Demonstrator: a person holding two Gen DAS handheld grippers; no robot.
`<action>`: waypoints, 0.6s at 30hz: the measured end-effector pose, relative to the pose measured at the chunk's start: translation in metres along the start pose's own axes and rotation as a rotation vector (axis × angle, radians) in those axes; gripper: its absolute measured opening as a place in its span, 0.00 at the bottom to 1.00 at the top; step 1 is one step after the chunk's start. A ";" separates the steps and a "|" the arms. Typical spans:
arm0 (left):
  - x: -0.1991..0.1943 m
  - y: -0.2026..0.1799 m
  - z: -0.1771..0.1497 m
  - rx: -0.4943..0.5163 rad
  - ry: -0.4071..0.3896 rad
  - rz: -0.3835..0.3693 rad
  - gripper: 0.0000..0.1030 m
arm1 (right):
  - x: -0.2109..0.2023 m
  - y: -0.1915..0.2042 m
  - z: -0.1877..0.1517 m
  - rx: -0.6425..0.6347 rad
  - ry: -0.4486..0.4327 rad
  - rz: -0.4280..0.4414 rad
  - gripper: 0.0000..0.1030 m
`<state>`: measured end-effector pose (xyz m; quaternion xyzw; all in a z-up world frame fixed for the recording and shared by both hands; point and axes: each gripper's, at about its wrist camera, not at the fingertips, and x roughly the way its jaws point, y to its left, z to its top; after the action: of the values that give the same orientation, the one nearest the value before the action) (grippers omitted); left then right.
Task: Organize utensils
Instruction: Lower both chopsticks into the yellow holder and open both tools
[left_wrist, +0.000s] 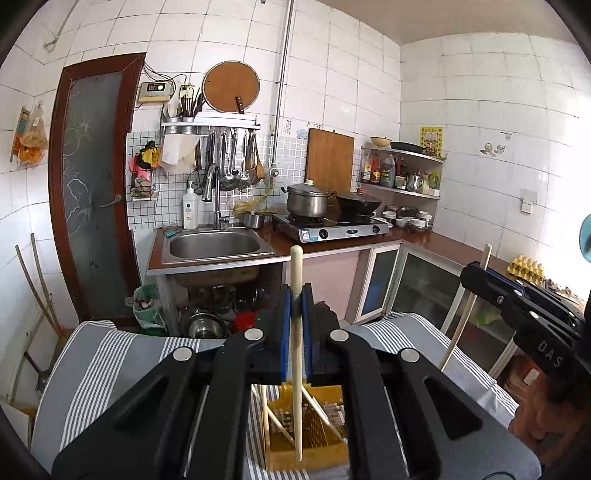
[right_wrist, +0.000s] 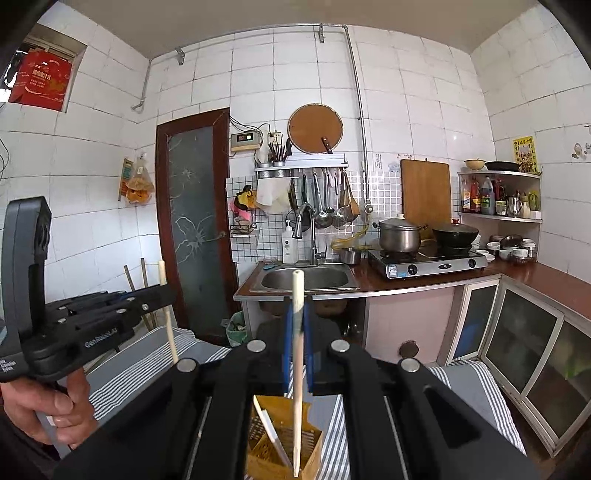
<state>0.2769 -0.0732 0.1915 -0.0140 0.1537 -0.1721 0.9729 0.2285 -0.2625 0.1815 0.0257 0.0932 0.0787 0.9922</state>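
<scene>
My left gripper (left_wrist: 296, 295) is shut on a pale wooden chopstick (left_wrist: 296, 266) that stands upright, its lower end over a yellow slotted utensil holder (left_wrist: 317, 456). Other chopsticks (left_wrist: 276, 419) lean inside the holder. At the right edge of the left wrist view, the right gripper (left_wrist: 471, 271) grips a second chopstick (left_wrist: 460, 325). In the right wrist view, my right gripper (right_wrist: 298, 310) is shut on that upright chopstick (right_wrist: 297, 288) above the same holder (right_wrist: 314, 454). The left gripper (right_wrist: 166, 291) with its chopstick (right_wrist: 170, 332) is at the left, held by a hand (right_wrist: 48, 406).
The holder sits on a grey cloth with white stripes (left_wrist: 110, 354). Ahead is a counter with a steel sink (left_wrist: 214, 245), a gas stove (left_wrist: 332, 227) bearing a pot and a wok, glass-door cabinets (right_wrist: 517, 332) and a dark door (right_wrist: 192, 221).
</scene>
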 end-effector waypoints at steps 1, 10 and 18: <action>0.003 0.000 -0.001 0.002 0.001 0.007 0.04 | 0.003 0.001 -0.001 -0.004 0.001 -0.001 0.05; 0.044 0.014 -0.017 -0.020 0.036 0.033 0.04 | 0.038 0.006 -0.017 -0.023 0.035 0.000 0.05; 0.067 0.027 -0.040 -0.043 0.111 0.030 0.33 | 0.056 0.004 -0.032 -0.002 0.081 0.005 0.29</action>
<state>0.3336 -0.0699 0.1315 -0.0231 0.2111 -0.1545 0.9649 0.2758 -0.2483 0.1399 0.0218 0.1334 0.0824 0.9874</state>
